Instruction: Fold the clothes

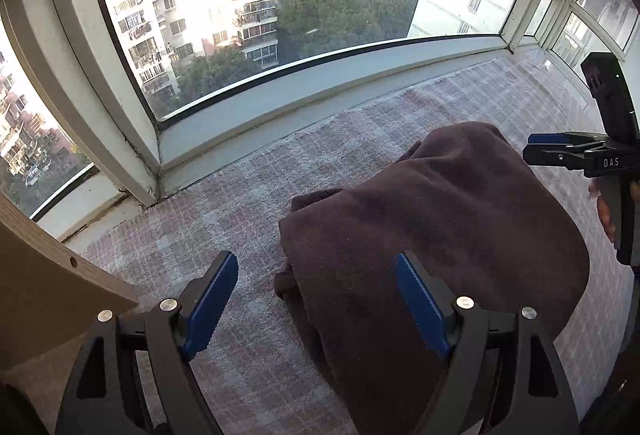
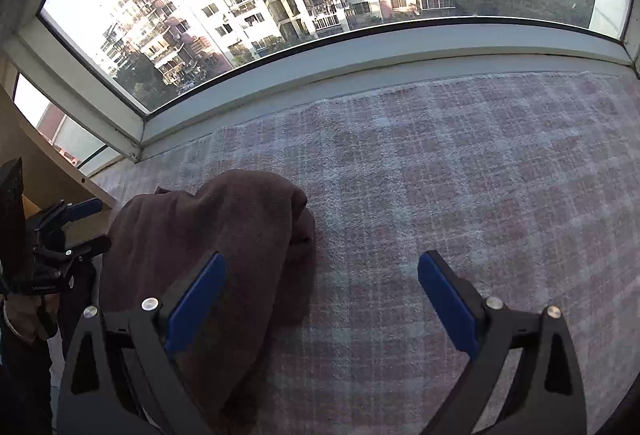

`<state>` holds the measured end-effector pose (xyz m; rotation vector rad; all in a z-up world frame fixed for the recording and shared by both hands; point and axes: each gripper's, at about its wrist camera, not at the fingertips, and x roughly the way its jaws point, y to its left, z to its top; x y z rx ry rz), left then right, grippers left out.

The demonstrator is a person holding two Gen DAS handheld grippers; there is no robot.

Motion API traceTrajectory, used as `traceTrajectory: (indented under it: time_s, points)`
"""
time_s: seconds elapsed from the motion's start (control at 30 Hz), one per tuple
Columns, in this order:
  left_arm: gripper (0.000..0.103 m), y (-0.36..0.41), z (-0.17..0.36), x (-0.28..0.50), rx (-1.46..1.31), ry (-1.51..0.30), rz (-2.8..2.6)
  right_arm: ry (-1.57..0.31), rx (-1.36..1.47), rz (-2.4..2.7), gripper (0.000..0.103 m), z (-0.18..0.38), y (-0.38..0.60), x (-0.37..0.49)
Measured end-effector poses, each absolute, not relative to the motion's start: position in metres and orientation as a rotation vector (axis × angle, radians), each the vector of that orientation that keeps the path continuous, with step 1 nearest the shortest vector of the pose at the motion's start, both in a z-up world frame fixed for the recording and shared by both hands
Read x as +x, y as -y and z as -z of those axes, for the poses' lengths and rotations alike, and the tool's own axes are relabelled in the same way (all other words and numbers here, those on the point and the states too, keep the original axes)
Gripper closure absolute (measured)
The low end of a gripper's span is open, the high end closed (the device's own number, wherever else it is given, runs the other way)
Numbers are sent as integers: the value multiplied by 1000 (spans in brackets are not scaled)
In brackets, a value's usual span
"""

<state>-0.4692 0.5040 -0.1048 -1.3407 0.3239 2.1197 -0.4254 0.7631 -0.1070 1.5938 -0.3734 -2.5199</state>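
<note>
Below, a brown garment (image 1: 432, 235) lies bunched on the plaid-covered surface (image 2: 460, 175) by the window; left claw (image 1: 316, 299) and right claw (image 2: 322, 299) hover wide open, empty; grabbing one layer could drag the heap askew.

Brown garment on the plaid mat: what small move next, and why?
Probably lower both grippers onto the garment's near edge. The brown garment lies bunched on the plaid mat; the left gripper and right gripper are open, holding nothing.
</note>
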Motion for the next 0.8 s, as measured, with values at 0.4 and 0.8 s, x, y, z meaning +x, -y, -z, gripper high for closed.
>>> traceTrajectory:
  time_s: [0.4, 0.8]
  points:
    - [22, -511, 139, -510, -1379, -173, -1969, 231, 1607, 2395, 8, 132, -739, -468]
    - [7, -526, 151, -521, -1397, -234, -1883, 105, 1633, 2284, 8, 143, -719, -481]
